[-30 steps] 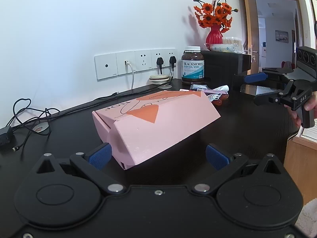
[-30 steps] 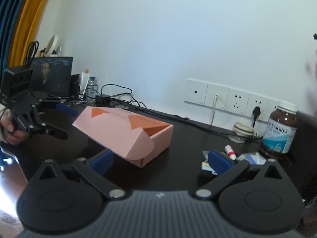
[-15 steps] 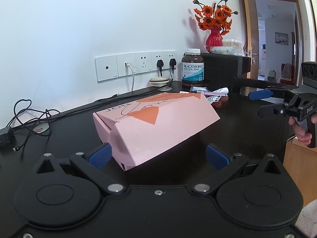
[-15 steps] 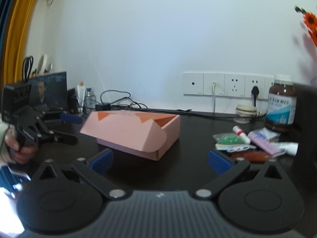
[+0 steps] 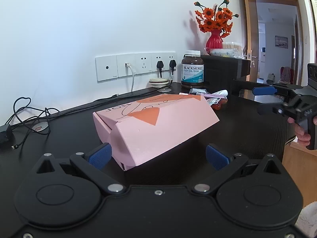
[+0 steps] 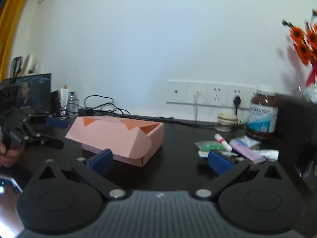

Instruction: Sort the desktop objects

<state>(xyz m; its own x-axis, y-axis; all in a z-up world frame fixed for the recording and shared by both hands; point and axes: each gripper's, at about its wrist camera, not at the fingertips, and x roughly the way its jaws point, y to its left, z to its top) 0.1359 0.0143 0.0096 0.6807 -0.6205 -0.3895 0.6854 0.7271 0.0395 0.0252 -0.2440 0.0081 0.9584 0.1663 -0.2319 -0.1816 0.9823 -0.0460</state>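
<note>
A pink cardboard box [image 5: 156, 127] with orange shapes lies on the black desk [image 5: 237, 130], its lid flap hanging loose. My left gripper [image 5: 158, 157] is open just in front of the box's near corner, with the left pad close to that corner. In the right wrist view the box [image 6: 118, 136] shows its orange inside through the raised lid. My right gripper [image 6: 160, 162] is open with nothing between its pads. A pile of small items [image 6: 233, 148], tubes and packets, lies to its right. Each gripper appears in the other's view: the right gripper [image 5: 264, 101] and the left gripper [image 6: 54, 132].
A brown supplement bottle [image 5: 192, 69] stands by the wall sockets [image 5: 136, 65]. A red vase of orange flowers [image 5: 214, 37] sits on a black cabinet [image 5: 223, 69]. Cables [image 5: 29, 115] trail at the back left. The desk's right edge [image 5: 285, 144] drops off near a hand.
The right wrist view has levelled out and swung right, bringing the small items and flowers into sight. In the left view the right gripper has sunk slightly. The box has not moved.
</note>
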